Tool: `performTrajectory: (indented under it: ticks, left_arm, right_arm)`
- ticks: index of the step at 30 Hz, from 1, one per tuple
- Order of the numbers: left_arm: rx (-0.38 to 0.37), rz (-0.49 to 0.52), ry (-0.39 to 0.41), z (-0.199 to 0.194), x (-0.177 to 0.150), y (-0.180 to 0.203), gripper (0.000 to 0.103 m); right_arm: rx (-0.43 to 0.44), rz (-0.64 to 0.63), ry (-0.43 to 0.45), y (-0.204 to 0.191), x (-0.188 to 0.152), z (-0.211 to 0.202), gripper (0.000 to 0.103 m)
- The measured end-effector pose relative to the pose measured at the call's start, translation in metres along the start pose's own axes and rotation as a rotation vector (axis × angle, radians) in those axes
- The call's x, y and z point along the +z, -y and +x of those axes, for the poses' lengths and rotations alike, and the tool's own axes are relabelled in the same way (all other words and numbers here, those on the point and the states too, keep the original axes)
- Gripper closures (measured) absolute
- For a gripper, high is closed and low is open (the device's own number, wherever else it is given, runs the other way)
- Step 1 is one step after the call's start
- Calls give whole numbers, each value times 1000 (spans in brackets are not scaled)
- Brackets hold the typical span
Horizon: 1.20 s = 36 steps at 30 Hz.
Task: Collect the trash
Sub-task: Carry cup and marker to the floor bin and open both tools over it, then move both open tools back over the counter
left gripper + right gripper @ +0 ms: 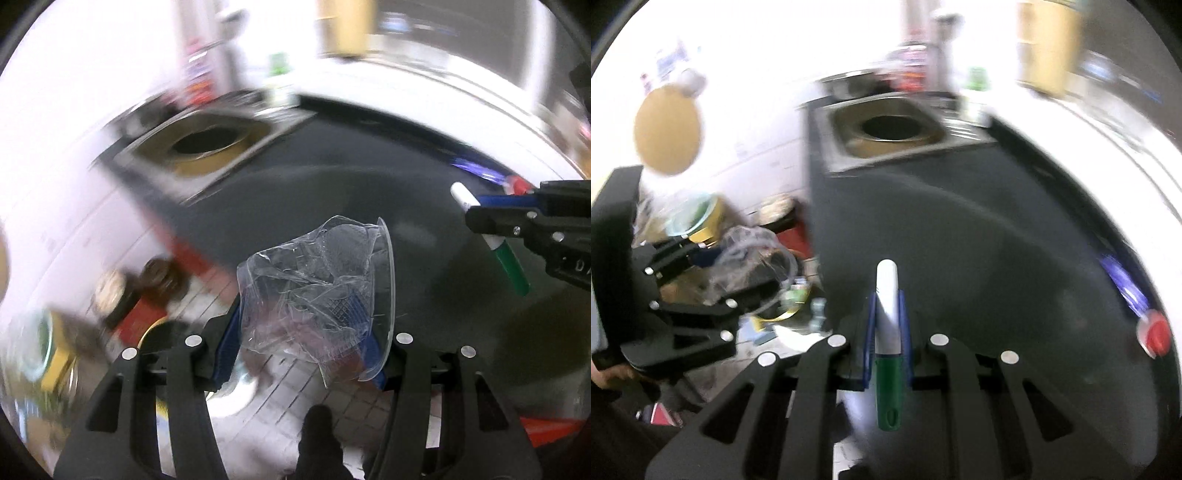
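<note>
The crushed clear plastic cup sits clamped in the left gripper fingers, the green-capped marker pinched in the right gripper fingers, both carried above the dark counter, presumably for binning.

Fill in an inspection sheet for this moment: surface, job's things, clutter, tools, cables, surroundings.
Surface: dark countertop, mostly bare, with a steel sink set in at its far end.
Job's things: crumpled clear plastic cup in the left tool; white marker with green cap in the right tool.
Clutter: blue wrapper and red-capped item at the counter's right edge; jars and tins, blurred, off its left side.
Tools: left tool shut on the cup; right tool shut on the marker.
Cables: nothing seen.
Surroundings: white tiled wall, round wooden board hanging on it; heavy motion blur.
</note>
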State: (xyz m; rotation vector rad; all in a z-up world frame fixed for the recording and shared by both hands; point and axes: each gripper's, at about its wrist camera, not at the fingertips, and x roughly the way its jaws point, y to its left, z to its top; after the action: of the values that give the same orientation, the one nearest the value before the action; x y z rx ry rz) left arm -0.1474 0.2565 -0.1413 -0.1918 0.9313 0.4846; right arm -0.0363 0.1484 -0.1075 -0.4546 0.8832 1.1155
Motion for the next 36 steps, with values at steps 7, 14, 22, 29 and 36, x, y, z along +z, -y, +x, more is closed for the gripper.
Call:
performTrajectory:
  ticks: [7, 14, 22, 29, 36]
  left_arm:
    - [164, -231, -76, 19, -59, -142, 48]
    - [172, -386, -117, 71, -104, -237, 48]
    - [126, -493, -143, 142, -134, -290, 42]
    - [140, -465, -183, 165, -146, -295, 17]
    - [138, -435, -169, 151, -138, -291, 17]
  right_arm:
    - [216, -166, -88, -133, 56, 99, 90]
    - [348, -168, -204, -220, 93, 207, 90]
    - [341, -151, -324, -256, 110, 320, 89]
    - [333, -124, -374, -256, 118, 357, 38]
    - [332, -115, -331, -239, 123, 329, 31]
